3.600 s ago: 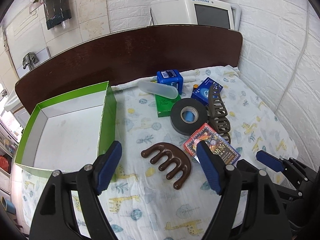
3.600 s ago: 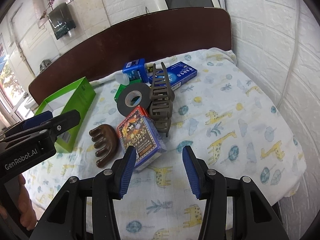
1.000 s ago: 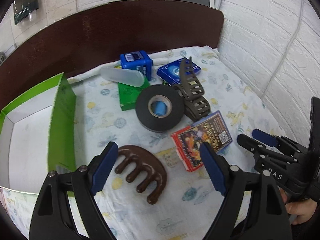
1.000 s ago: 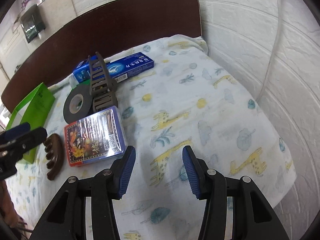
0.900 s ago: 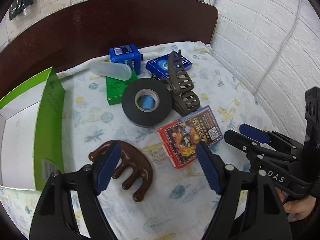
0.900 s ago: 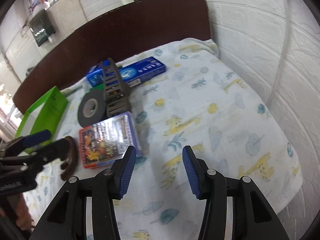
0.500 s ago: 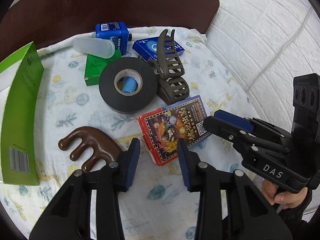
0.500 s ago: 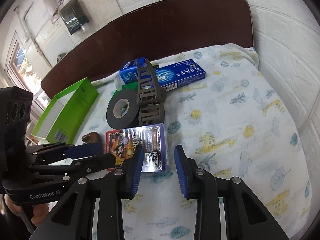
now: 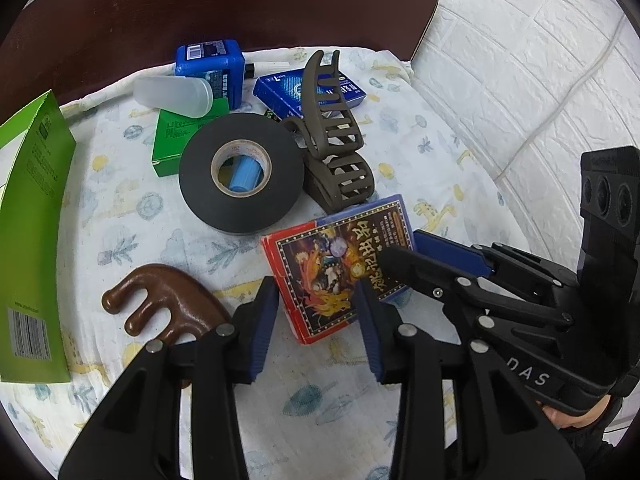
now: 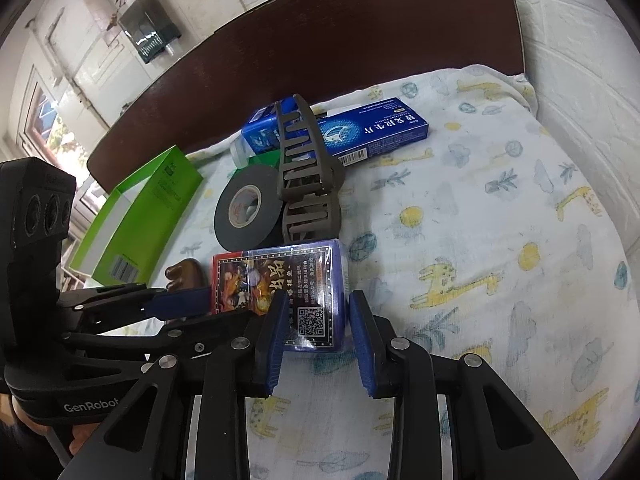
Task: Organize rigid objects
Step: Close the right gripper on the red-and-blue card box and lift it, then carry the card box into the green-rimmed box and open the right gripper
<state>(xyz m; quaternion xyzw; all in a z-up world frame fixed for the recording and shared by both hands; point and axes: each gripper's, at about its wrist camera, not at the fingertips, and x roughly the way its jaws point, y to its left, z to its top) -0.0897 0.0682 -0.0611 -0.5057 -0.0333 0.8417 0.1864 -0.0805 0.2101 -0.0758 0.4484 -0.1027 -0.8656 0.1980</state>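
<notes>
A red and blue card box (image 9: 332,264) lies flat on the giraffe-print cloth (image 9: 132,208). My left gripper (image 9: 316,320) has narrow jaws with the box's near red corner between its pads; no clear squeeze shows. My right gripper (image 10: 316,332), also narrow, straddles the blue end of the card box (image 10: 304,276). One finger lies over the top face and the other beside the edge. In the left wrist view the right gripper (image 9: 400,246) comes in from the right. In the right wrist view the left gripper (image 10: 200,312) comes in from the left.
Behind the box are a black tape roll (image 9: 240,172), a brown hair claw (image 9: 332,140), a long blue carton (image 9: 308,92), a blue bottle (image 9: 210,60) and a small green box (image 9: 176,140). A wooden comb (image 9: 160,300) lies near left. An open green box (image 9: 32,220) stands far left.
Both grippers narrowed their jaws, tipped down and closed in on the card box from opposite ends. Its corners now sit between the pads. The box itself has not visibly shifted.
</notes>
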